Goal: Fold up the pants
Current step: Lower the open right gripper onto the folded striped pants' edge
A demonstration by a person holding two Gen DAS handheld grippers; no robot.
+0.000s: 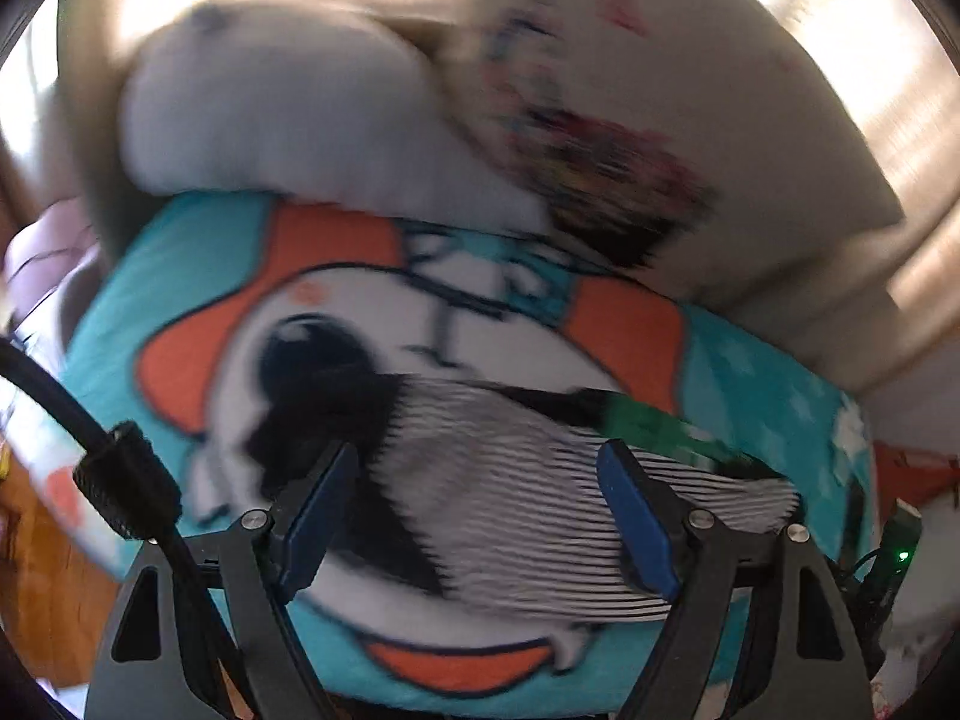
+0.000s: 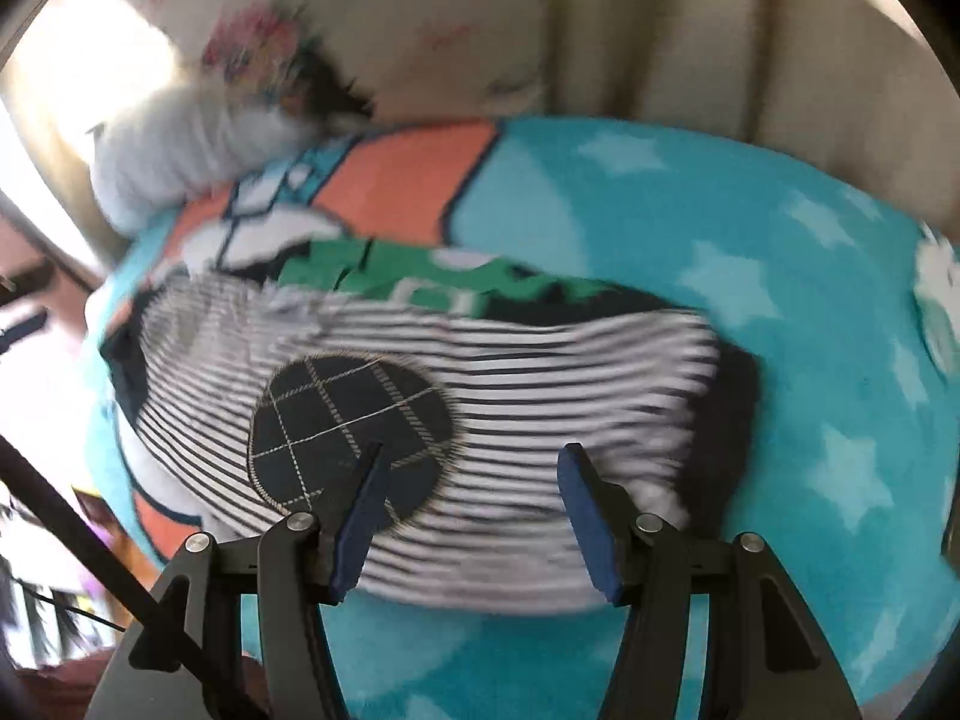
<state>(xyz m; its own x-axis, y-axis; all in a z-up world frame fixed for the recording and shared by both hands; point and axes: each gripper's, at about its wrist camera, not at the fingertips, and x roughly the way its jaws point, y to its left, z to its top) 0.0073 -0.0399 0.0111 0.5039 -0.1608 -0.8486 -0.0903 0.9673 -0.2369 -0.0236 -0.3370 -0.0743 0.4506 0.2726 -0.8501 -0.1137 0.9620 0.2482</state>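
The black-and-white striped pants lie folded on a turquoise cartoon blanket; a dark round plaid knee patch faces up. In the left wrist view the pants lie just beyond the fingers. My left gripper is open and empty above the pants. My right gripper is open and empty above the pants' near edge, next to the patch. Both views are motion-blurred.
A green garment lies behind the pants, partly under them. A white pillow and a printed pillow rest at the blanket's far edge. Beige curtains hang behind. Wooden floor shows at the left.
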